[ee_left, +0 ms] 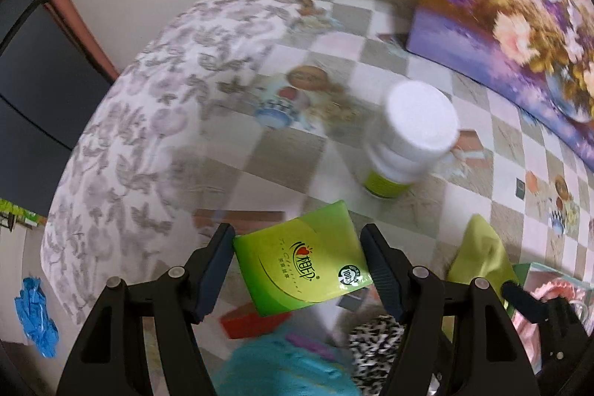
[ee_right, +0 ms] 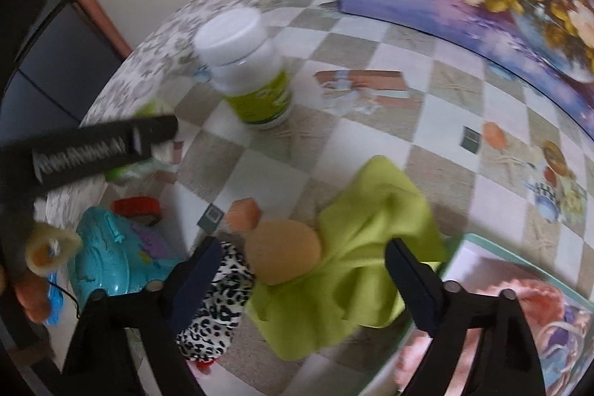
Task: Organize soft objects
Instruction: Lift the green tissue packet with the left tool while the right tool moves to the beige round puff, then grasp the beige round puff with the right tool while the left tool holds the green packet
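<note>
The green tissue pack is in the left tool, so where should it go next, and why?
Probably carry the green tissue pack across to the clear bin by the green cloth and let go there. The left tool has it pinched off the table, and the bin already seems to hold soft pink things. The right tool hangs open over the cloth.

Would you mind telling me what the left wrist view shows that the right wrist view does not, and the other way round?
Only the left wrist view shows the green tissue pack clamped in the left gripper, and crumpled blue plastic on the floor. Only the right wrist view shows the tan round sponge on the green cloth, between the open right gripper's fingers. Both show the white-capped bottle, the leopard-print fabric and the flower painting.
</note>
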`<state>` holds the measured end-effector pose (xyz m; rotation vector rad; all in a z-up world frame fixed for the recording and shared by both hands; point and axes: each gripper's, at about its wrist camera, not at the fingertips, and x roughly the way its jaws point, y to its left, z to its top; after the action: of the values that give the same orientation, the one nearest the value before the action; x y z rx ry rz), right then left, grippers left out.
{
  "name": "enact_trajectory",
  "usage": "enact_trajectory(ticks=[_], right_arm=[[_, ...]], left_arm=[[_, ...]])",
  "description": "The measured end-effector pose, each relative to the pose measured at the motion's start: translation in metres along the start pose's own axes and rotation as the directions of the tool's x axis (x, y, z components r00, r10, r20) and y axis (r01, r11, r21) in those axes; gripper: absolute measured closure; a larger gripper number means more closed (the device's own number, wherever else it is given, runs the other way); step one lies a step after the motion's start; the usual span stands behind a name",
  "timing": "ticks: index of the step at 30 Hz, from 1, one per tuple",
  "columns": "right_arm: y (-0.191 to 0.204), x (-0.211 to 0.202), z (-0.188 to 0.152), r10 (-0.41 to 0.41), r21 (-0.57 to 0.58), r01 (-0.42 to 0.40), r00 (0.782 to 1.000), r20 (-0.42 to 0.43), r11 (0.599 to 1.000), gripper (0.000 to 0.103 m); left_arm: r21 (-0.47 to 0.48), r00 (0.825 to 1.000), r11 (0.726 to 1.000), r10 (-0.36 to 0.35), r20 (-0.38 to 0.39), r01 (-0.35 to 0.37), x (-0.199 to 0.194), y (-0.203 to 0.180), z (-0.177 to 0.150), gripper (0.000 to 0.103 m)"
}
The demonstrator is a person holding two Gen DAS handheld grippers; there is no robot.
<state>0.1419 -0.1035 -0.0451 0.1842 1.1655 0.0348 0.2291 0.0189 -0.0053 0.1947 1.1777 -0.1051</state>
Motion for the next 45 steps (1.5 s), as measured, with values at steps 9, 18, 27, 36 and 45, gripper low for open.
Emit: enact_trajectory(ticks=[9, 18, 27, 36, 45], right_arm=[[0.006, 0.021, -0.001, 0.001, -0.005, -0.001, 1.0, -0.03, 1.0, 0.042], [0.009, 0.03, -0.003, -0.003, -0.013, 0.002, 0.999, -0.045, 1.0, 0.051], [0.007, -0.001, 0.001, 0.015, 0.003, -0.015, 1.0, 0.014, 1.0, 0.052], [-0.009, -0.05, -0.007, 0.001, 0.042, -0.004, 0.997, 0.076, 0.999, 0.052], [-0.031, -0.088, -0.023, -0.012, 0.083, 0.003, 0.994, 0.108, 0.997, 0.052]], left_arm=[[-0.048, 1.0, 0.999, -0.004, -0.022, 0.003, 0.01, 0.023, -0.001, 0.032], [-0.042, 0.999, 0.999, -0.016, -0.031, 0.014, 0.013, 0.023, -0.002, 0.032], [-0.033, 1.0, 0.999, -0.004, 0.007, 0.005, -0.005, 0.021, 0.0, 0.032], [-0.008, 0.998, 1.0, 0.006, 0.066, -0.005, -0.048, 0.01, -0.004, 0.032], [0.055, 0.996, 0.998, -0.013, 0.09, 0.008, -0.079, -0.019, -0.023, 0.032]])
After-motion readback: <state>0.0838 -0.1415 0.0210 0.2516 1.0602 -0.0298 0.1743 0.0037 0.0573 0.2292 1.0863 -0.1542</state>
